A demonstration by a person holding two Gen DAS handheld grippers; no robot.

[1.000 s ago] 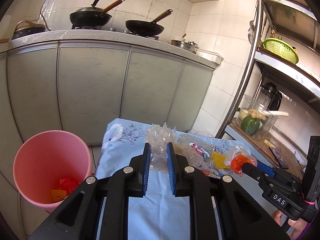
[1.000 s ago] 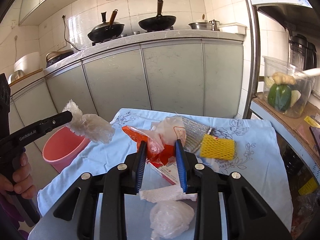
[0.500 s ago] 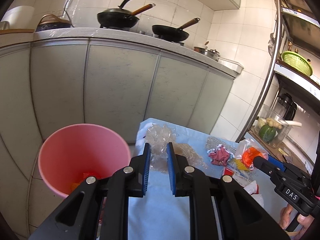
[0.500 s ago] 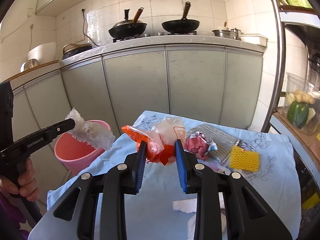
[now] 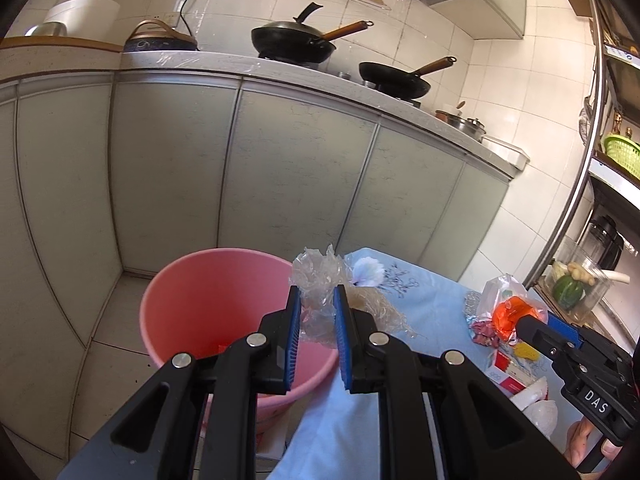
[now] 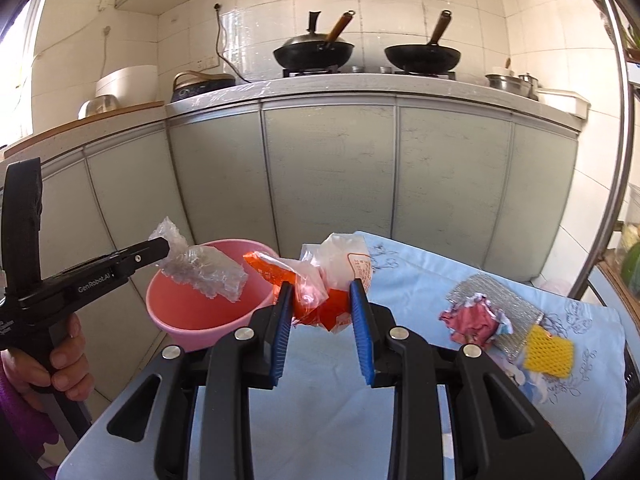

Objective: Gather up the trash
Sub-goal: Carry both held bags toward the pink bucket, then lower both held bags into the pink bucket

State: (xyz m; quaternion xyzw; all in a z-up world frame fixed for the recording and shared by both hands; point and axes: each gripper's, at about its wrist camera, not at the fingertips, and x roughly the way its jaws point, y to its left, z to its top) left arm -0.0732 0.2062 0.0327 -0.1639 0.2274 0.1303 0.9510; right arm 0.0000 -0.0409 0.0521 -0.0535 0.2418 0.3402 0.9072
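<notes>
Both grippers have swung across from the table toward the pink bucket (image 5: 208,304). I've got my left gripper (image 5: 316,336) clamped on crumpled clear plastic (image 5: 318,284), bucket just beyond the jaws; my right gripper (image 6: 322,320) pinches an orange-and-white bag (image 6: 320,276), bucket ahead-left.

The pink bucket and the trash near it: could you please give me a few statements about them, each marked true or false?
1. The left gripper holds crumpled clear plastic. True.
2. The right gripper is empty. False: it is shut on an orange and white bag.
3. The pink bucket stands on the table. False: it stands on the floor beside the blue tablecloth.
4. A yellow foam net lies on the tablecloth. True.
5. Both pans sit on the floor. False: they are on the stove.
</notes>
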